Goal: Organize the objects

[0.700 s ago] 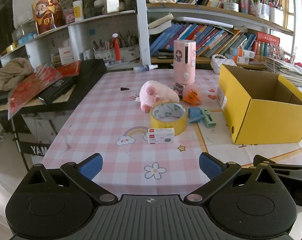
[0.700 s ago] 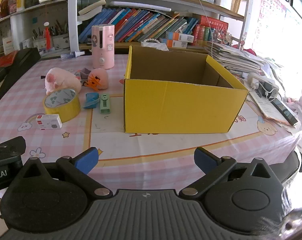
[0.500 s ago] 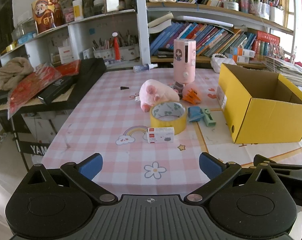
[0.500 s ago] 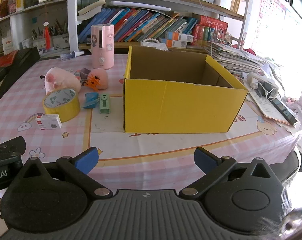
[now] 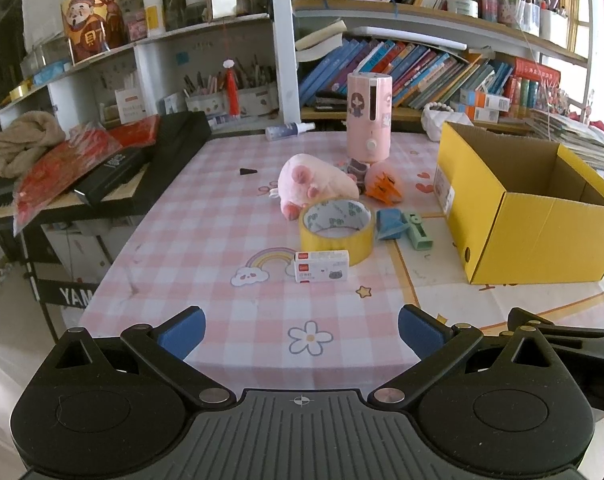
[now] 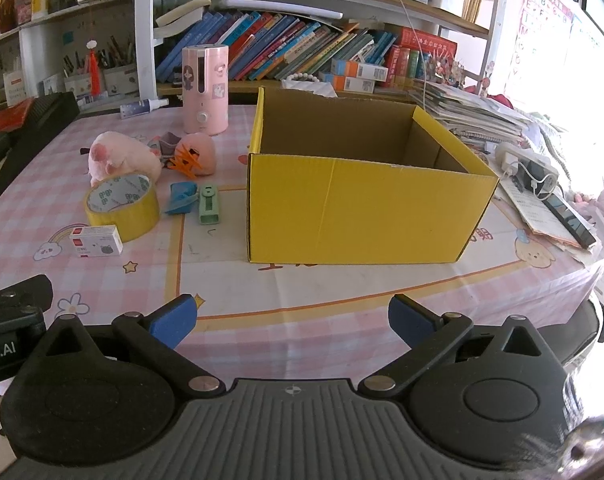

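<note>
An open yellow cardboard box (image 6: 365, 208) (image 5: 533, 236) stands on the pink checked tablecloth. Left of it lie a yellow tape roll (image 5: 335, 232) (image 6: 122, 208), a small white box (image 5: 321, 266) (image 6: 96, 240), a pink plush pig (image 5: 313, 184) (image 6: 120, 160), a blue clip (image 5: 389, 224) (image 6: 182, 198), a green stapler-like item (image 5: 417, 232) (image 6: 209, 204), an orange clip (image 5: 383, 190) (image 6: 184, 158) and a tall pink canister (image 5: 369, 116) (image 6: 204, 90). My left gripper (image 5: 302, 330) is open and empty over the near table edge. My right gripper (image 6: 292, 322) is open and empty in front of the box.
Bookshelves (image 5: 421, 64) line the back. A black keyboard case (image 5: 142, 164) with red bags lies at the left. Papers, a power strip (image 6: 525, 164) and a remote lie right of the box. A spray bottle (image 5: 290, 131) lies at the table's back.
</note>
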Motion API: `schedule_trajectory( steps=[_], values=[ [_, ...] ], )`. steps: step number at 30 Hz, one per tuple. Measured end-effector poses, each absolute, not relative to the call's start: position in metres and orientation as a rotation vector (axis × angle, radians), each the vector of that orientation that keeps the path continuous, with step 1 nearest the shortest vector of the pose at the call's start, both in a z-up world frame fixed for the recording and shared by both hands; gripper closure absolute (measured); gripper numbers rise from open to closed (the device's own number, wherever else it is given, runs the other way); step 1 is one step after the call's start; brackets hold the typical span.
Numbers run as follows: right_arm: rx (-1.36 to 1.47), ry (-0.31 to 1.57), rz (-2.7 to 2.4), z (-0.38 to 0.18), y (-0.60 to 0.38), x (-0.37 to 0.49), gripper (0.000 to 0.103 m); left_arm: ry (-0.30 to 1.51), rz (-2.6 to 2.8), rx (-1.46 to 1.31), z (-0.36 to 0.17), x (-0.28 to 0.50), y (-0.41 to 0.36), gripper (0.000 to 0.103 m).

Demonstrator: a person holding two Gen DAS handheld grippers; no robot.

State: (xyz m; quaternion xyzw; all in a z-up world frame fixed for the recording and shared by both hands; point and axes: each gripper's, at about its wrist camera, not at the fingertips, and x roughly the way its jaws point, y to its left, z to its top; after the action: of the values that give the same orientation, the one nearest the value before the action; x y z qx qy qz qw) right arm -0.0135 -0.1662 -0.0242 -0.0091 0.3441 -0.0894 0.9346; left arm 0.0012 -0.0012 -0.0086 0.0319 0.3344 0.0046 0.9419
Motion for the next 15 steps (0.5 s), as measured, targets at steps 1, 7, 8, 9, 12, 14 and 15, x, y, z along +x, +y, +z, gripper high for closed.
schedule_trajectory(
  steps=[1, 7, 8, 9, 12, 14, 15],
  values=[
    [-0.019, 0.704, -0.183, -0.0237, -0.1655, -0.0132, 0.000, 0.682, 0.010, 0.065, -0.0086, 0.0012, -0.0014, 0.000],
    [-0.019, 0.703, -0.182, -0.0231, -0.1651, -0.0130, 0.000, 0.685, 0.009, 0.064, -0.0102, 0.0014, -0.0017, 0.000],
    [-0.019, 0.703, -0.181, -0.0241, -0.1654, -0.0134, 0.000, 0.685, 0.009, 0.064, -0.0102, 0.0014, -0.0017, 0.000],
    [-0.018, 0.704, -0.181, -0.0247, -0.1657, -0.0137, 0.000, 0.686, 0.009, 0.064, -0.0106, 0.0014, -0.0018, 0.000],
    [-0.019, 0.703, -0.180, -0.0244, -0.1658, -0.0137, 0.000, 0.686, 0.010, 0.063, -0.0108, 0.0015, -0.0019, 0.000],
    [-0.018, 0.703, -0.178, -0.0257, -0.1644, -0.0103, 0.000, 0.686, 0.009, 0.063, -0.0113, 0.0017, -0.0016, 0.000],
    [-0.018, 0.703, -0.177, -0.0270, -0.1647, -0.0103, 0.000, 0.686, 0.009, 0.063, -0.0116, 0.0015, -0.0017, 0.000]
  ],
)
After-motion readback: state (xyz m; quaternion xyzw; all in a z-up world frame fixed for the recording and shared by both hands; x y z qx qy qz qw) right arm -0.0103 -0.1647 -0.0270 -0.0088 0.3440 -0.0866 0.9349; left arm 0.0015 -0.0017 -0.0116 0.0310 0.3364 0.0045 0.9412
